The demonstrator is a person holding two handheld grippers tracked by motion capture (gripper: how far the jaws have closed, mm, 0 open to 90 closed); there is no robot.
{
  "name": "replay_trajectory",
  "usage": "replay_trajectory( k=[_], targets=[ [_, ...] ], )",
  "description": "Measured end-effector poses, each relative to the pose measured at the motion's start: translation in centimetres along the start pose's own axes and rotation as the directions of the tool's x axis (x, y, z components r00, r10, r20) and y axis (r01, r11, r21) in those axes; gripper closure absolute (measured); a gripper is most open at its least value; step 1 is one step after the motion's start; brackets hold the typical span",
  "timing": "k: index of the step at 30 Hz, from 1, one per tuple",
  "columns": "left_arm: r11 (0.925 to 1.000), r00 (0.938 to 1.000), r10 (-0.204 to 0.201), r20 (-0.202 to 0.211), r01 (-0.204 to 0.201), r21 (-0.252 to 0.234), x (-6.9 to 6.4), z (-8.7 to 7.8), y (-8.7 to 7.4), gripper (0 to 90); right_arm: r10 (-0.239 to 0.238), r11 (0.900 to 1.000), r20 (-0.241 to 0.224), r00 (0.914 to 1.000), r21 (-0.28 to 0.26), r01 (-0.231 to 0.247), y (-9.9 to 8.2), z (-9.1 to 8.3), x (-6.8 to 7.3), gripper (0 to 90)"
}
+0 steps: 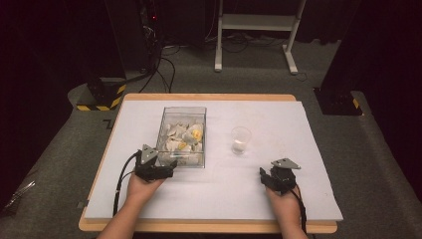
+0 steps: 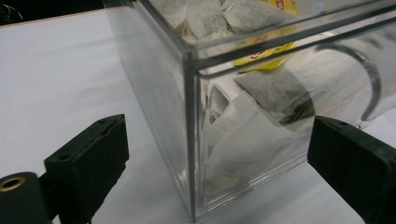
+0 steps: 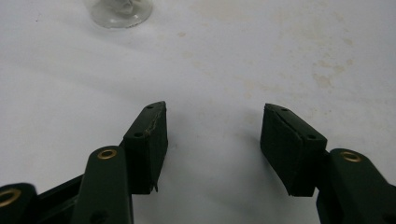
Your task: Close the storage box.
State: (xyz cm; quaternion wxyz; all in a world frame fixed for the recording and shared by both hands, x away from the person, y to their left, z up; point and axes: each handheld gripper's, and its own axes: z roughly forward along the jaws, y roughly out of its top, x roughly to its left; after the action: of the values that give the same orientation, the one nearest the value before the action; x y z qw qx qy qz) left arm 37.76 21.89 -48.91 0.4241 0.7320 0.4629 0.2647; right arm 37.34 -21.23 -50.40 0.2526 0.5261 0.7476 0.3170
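The clear box (image 1: 181,137) of tea bags (image 1: 185,137) sits left of the middle of the white table (image 1: 278,199). The left gripper (image 1: 169,169) is at its near left corner, jaws wide apart either side of that corner, not pressing. Right of the box stands a glass cup (image 1: 240,140); the right gripper (image 1: 266,179), jaws apart and empty, rests nearer than the cup

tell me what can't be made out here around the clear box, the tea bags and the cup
- Tea bags: high view, too small to count; yellow tag print unreadable.
- Yellow tag: left gripper view, lettering blurred behind the clear box rim.
- Cup: right gripper view, cut off by the top edge.
- Cup contents: high view, too small to identify.
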Motion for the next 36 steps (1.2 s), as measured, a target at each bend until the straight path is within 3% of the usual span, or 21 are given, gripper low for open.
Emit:
replay_trajectory(
  k=[10, 16, 36],
  targets=[
    [0.9997, 0.9995, -0.017, -0.025, 0.016, -0.02, 0.26, 0.2, 0.1, 15.2, 0.0, 1.0, 0.0, 1.0, 0.0, 0.0, 0.0, 0.0, 0.0, 41.7],
    [0.9991, 0.9993, -0.036, -0.013, 0.036, -0.024, 0.4, 0.31, 0.13, 22.3, 0.009, 1.0, -0.001, 1.0, 0.0, -0.009, 0.0, 0.01, -0.01, 41.7],
    [0.9998, 0.9995, -0.016, -0.029, 0.016, 0.014, 0.06, 0.11, 0.45, 34.2, 0.008, 1.0, -0.003, 1.0, 0.001, -0.008, 0.0, 0.01, -0.05, 41.6]
  ],
)
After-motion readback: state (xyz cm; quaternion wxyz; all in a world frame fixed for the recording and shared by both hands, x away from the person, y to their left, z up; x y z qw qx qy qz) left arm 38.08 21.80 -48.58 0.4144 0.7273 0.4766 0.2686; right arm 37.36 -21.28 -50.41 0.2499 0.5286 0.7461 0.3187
